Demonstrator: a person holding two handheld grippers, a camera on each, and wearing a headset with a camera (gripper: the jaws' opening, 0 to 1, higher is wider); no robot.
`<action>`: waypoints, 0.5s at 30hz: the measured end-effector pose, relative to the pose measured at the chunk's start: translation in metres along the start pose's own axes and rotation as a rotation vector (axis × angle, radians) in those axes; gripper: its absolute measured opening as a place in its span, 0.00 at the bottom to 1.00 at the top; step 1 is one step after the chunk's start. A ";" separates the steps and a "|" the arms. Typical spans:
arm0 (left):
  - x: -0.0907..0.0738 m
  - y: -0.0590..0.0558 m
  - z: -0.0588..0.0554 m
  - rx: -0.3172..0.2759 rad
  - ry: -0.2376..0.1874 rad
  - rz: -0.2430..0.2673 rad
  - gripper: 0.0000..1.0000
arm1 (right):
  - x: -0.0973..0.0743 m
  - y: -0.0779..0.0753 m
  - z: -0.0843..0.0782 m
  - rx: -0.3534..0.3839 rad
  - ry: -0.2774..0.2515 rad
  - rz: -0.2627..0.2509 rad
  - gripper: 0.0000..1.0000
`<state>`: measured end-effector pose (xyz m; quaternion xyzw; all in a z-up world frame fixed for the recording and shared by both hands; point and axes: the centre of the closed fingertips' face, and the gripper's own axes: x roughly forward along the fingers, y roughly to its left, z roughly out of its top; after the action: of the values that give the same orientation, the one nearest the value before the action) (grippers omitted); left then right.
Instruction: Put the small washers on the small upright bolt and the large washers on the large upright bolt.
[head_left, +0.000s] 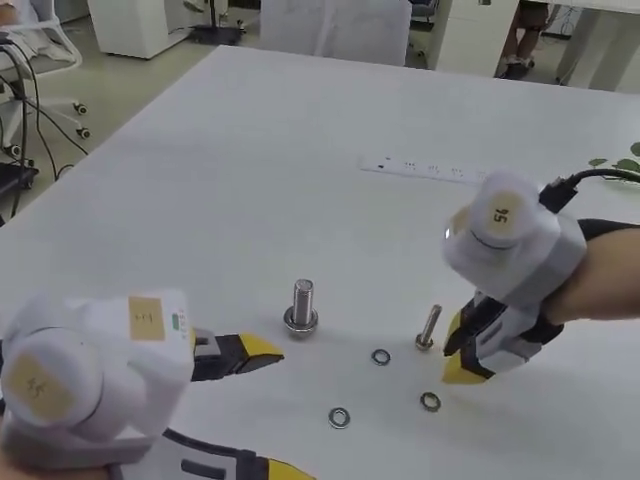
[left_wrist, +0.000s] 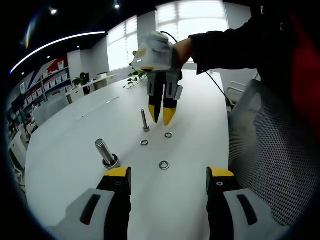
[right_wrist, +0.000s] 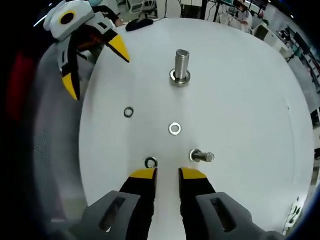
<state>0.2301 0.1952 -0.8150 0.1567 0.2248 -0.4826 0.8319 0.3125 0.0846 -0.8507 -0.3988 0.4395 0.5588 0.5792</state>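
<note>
The large upright bolt (head_left: 301, 303) (left_wrist: 104, 152) (right_wrist: 181, 64) stands mid-table with a washer round its base. The small upright bolt (head_left: 429, 327) (left_wrist: 144, 121) (right_wrist: 202, 156) stands to its right. Three loose washers lie flat in front of them: washer (head_left: 380, 357) (right_wrist: 175, 128), washer (head_left: 339, 417) (left_wrist: 164, 164) (right_wrist: 129, 112), and washer (head_left: 430, 402) (right_wrist: 151, 162). My right gripper (head_left: 455, 352) (right_wrist: 168, 174) (left_wrist: 161, 116) hangs just beside the small bolt, jaws a little apart and holding nothing. My left gripper (head_left: 270, 408) (left_wrist: 169, 175) (right_wrist: 95, 67) is wide open near the front edge, nothing in it.
The white table (head_left: 250, 180) stretches back, with a white power strip (head_left: 420, 168) lying beyond the bolts. A cable (head_left: 590, 178) trails from my right gripper. Office chairs (head_left: 40, 60) and cabinets stand past the table's edges.
</note>
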 end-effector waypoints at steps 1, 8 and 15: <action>0.000 0.000 0.000 0.000 -0.001 0.002 0.60 | 0.000 0.002 0.002 -0.004 -0.004 0.003 0.19; -0.002 0.001 0.002 -0.001 -0.011 0.010 0.60 | 0.004 0.010 0.016 -0.037 -0.007 0.013 0.19; -0.003 0.002 0.004 0.000 -0.018 0.014 0.60 | 0.009 0.013 0.034 -0.064 -0.016 0.010 0.19</action>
<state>0.2316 0.1966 -0.8097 0.1540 0.2163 -0.4783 0.8371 0.3019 0.1208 -0.8493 -0.4106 0.4187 0.5786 0.5669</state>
